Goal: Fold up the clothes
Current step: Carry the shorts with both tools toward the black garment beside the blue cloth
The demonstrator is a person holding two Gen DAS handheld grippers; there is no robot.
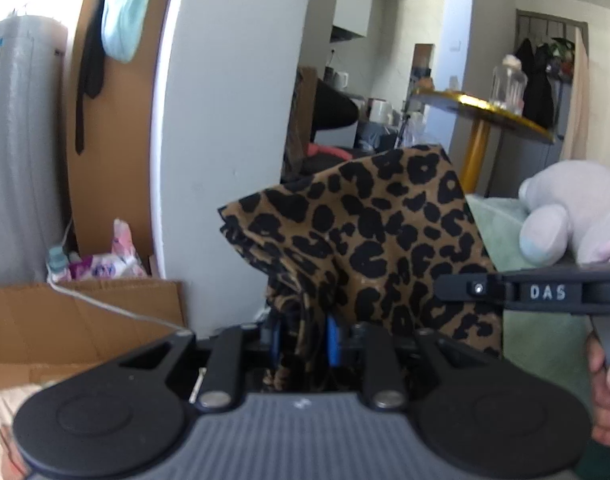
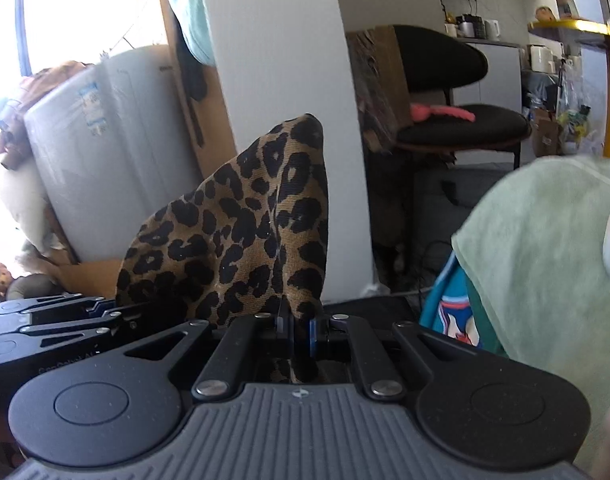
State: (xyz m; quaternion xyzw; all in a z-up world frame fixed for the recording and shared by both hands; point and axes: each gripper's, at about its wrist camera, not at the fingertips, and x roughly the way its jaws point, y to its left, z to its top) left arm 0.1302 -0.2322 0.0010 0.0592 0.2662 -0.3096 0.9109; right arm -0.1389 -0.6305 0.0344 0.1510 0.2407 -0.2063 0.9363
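**Left wrist and right wrist: both my grips pinch the leopard cloth in the air**

Left wrist view shows my left gripper (image 1: pixel 303 340) pinching a bunched fold of the leopard-print garment (image 1: pixel 369 240), the blue pads (image 1: pixel 332 340) pressed in with cloth gathered between them. My right gripper (image 2: pixel 301 334) is drawn almost together on another part of the same cloth, which rises in a soft peak in front of it. The two grippers are just beside each other, so the garment is held up off any surface, in front of a white pillar (image 1: pixel 225 140).

I judge the fabric thin, light and limp: it creases and drapes rather than standing stiff. It looks woven and a little slick, so a shallow pinch could slide off. I would hold at hems or corners, gripping through both layers, and spread my hands apart to pull it flat before laying it down. A green towel (image 2: pixel 545 260) lies near on the right.
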